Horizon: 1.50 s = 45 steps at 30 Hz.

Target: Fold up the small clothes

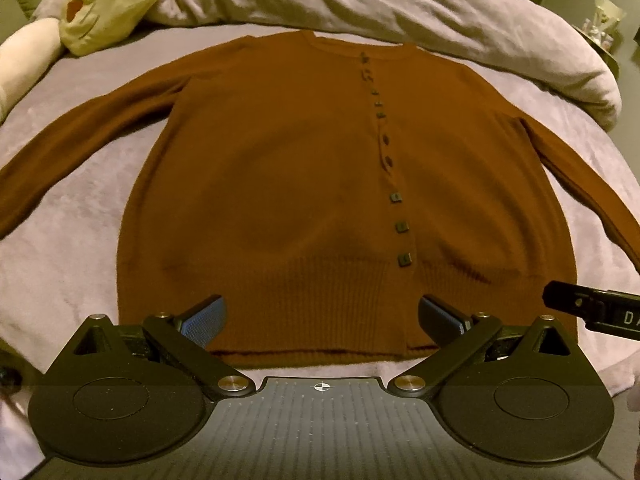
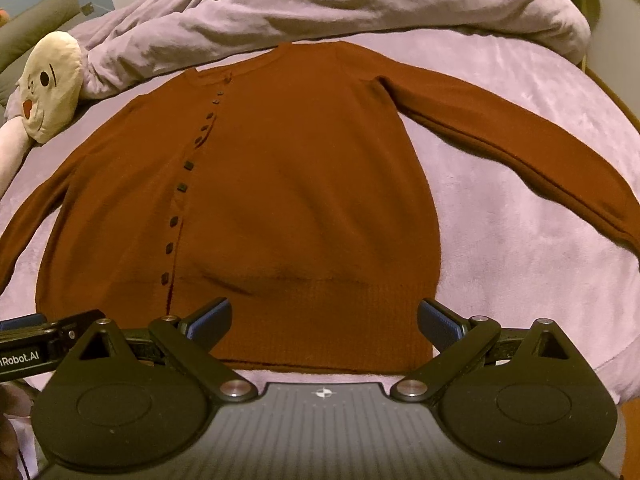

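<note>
- A rust-brown buttoned cardigan (image 1: 280, 184) lies flat and face up on a lilac fleece blanket (image 1: 76, 248) that covers the bed, its neckline away from the cameras and its ribbed hem toward them.
- Both sleeves are spread outward: the left sleeve (image 1: 80, 136) runs off toward the left edge of the left wrist view, and the right sleeve (image 2: 520, 148) stretches out to the right in the right wrist view.
- A row of dark buttons (image 1: 394, 197) runs down the front from the neckline to the hem band; the garment is buttoned shut.
- The left gripper (image 1: 322, 320) hovers over the hem, its blue-padded fingers (image 1: 206, 322) spread wide apart with nothing between them; whether they touch the knit cannot be told.
- The right gripper (image 2: 324, 322) hangs over the hem further right, near the cardigan's lower right corner, its fingers (image 2: 438, 322) likewise wide apart and holding nothing.
- The two grippers sit side by side; each shows at the edge of the other's view.
- A bunched lilac duvet (image 1: 360, 4) lies along the far side of the bed, behind the neckline.
- A cream plush toy with a stitched face (image 1: 108, 0) rests at the far left, apart from the cardigan.
</note>
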Motion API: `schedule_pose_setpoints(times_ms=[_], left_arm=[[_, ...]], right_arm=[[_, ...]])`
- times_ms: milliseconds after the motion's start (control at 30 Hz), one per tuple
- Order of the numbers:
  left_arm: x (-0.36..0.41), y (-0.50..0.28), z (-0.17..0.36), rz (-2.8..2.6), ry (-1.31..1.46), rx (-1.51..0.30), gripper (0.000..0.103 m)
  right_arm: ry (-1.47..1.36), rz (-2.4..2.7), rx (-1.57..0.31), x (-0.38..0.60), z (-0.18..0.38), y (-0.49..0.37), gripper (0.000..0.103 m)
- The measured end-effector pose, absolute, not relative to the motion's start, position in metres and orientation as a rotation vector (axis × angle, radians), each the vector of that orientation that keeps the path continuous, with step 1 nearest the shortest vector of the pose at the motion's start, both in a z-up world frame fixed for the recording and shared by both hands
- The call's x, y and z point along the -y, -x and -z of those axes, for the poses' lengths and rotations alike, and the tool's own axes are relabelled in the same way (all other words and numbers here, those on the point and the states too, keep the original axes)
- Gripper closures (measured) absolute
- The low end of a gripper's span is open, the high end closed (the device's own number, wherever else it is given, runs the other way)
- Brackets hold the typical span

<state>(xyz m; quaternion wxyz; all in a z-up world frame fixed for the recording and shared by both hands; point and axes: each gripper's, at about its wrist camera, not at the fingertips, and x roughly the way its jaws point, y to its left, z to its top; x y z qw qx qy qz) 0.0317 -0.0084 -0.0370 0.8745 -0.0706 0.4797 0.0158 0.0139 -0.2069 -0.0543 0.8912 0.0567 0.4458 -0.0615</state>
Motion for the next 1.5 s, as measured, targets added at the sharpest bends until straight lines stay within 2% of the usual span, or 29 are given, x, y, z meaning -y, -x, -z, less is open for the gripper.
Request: schedule_pose_setpoints(times_ms=[300, 567, 833, 967, 1067, 1233, 1467, 1500], left_arm=[[0.010, -0.043, 0.045, -0.041, 0.146, -1.029, 0.000], [0.001, -0.066, 0.051, -0.085, 0.159, -1.045, 0.000], [-0.010, -0.102, 0.056, -0.167, 0.159, -1.007, 0.000], [-0.012, -0.120, 0.065, -0.191, 0.161, -1.051, 0.000], [-0.011, -0.124, 0.071, -0.199, 0.133, -1.070, 0.000], [-0.020, -0.127, 0.086, -0.217, 0.193, -1.097, 0.000], [-0.019, -0.124, 0.093, -0.243, 0.185, -1.080, 0.000], [-0.019, -0.124, 0.093, -0.244, 0.182, -1.079, 0.000]], right_arm=[[-0.158, 0.128, -0.970, 0.218, 0.071, -0.028, 0.004], [-0.278, 0.103, -1.056, 0.240, 0.108, -0.048, 0.004], [-0.290, 0.051, -1.008, 0.250, 0.123, -0.050, 0.004], [-0.301, 0.023, -1.031, 0.255, 0.119, -0.055, 0.004], [-0.487, -0.014, -0.936, 0.293, 0.105, -0.040, 0.004], [-0.853, 0.239, -0.637, 0.411, 0.088, 0.018, 0.004], [-1.105, 0.446, -0.403, 0.501, 0.095, 0.080, 0.005], [-1.134, 0.460, -0.382, 0.507, 0.098, 0.083, 0.008]])
